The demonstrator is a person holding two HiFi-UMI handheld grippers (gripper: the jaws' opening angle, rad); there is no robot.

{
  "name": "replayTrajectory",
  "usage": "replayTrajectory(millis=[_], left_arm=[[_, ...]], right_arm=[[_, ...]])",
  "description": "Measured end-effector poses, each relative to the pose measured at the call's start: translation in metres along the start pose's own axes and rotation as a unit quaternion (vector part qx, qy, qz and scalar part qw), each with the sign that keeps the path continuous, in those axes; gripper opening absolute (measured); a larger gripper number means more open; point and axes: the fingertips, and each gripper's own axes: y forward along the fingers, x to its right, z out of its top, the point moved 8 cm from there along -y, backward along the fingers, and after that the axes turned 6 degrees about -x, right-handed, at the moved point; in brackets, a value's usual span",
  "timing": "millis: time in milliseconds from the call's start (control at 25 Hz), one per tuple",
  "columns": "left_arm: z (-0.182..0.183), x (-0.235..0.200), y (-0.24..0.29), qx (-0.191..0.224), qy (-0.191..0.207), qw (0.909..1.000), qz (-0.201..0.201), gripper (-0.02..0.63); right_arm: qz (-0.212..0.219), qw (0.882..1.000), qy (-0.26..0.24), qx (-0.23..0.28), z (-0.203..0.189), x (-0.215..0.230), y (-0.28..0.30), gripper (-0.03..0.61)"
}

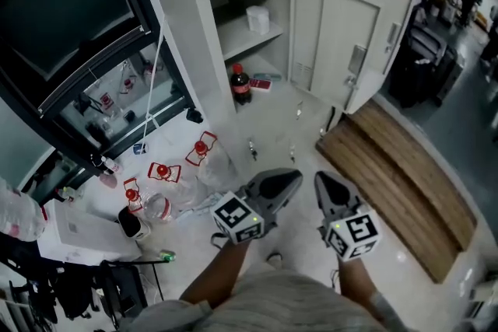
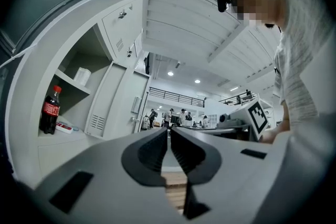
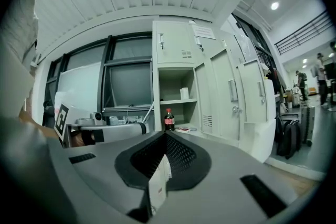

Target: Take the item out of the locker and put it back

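Two tongs, both well short of the locker (image 1: 198, 43), and neither one carries the task item. Left gripper (image 2: 169, 131): jaws together bar a hairline slit, nothing btwn them. Right gripper (image 3: 165, 136): jaws fully closed at the tips. A white slip (image 3: 157, 186) shows low in the gap behind them, and we can't tell if it's pinched or just part of the tool. Both tongs point roughly level.

Item-wise, we take the cola bottle (image 1: 240, 84) as the likely target. It stands upright on the locker's lower level, left side, w/ a small red-and-blue pack (image 1: 262, 82) just beside it. A white roll-like object (image 1: 257, 18) sits on the shelf (image 1: 237, 33) above. Door (image 1: 342, 43) is swung wide, so access is sorted.

Progress, as we judge it: nothing is out of the locker. Either the take-out hasn't begun or the whole round trip is done, and what we see doesn't settle which. If it's the start, everything is left: reach in, clamp the bottle, bring it out, set it back.
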Motion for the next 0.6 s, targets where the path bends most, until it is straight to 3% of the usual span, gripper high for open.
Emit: replayTrajectory(millis=[600], left_arm=[[0.001, -0.038, -0.007, 0.001, -0.01, 0.9999, 0.01, 0.011]], right_arm=[[0.011, 1.0, -0.004, 0.016, 0.006, -0.001, 0.04, 0.002]])
